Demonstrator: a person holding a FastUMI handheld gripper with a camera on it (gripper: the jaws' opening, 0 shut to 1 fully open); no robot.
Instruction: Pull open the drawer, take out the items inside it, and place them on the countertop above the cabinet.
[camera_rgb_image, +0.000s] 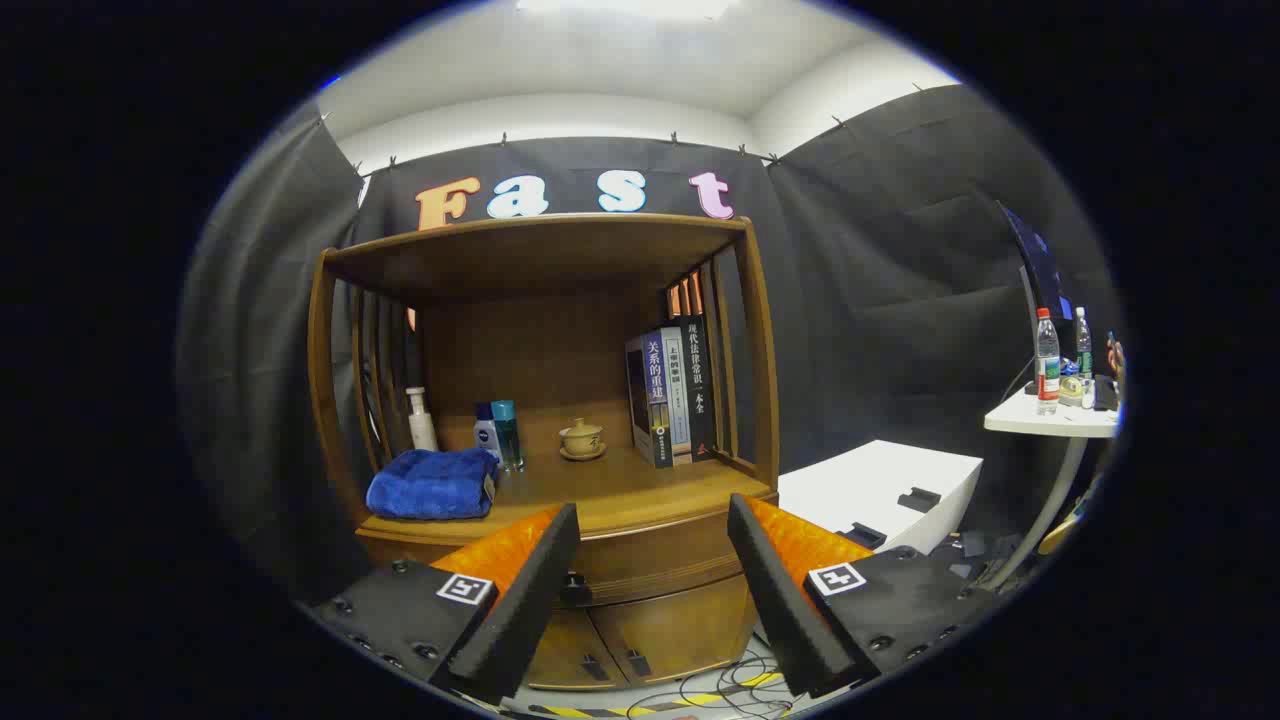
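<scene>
Gripper (652, 520): fingers spread wide apart, holding nothing; a square black-and-white marker tag sits on the back of each finger.

Drawer (655, 560): closed, in the front of the wooden cabinet (765, 380), just ahead of and between the fingers; its small dark knob (574, 588) shows beside the left finger's inner edge. Contents hidden.

Cabinet doors (625, 635): two, shut, below the drawer, each with a dark handle.

Floor (715, 690): loose cables and yellow-black striped tape near the cabinet foot.

Countertop (640, 490): above the drawer, beyond the fingertips. Near left, a folded blue towel (432, 484). Behind it, a white pump bottle (421, 418), a small white bottle with a blue brand mark (486, 430), too small to read, and a blue-capped clear bottle (507, 432). Centre, a tan lidded teacup on a saucer (582, 439). Right, upright books (668, 395) with Chinese titles on the spines.

White box (880, 490): right of the cabinet, low.

White table (1050, 415): far right, carrying two labelled water bottles (1047, 362); labels illegible.
</scene>
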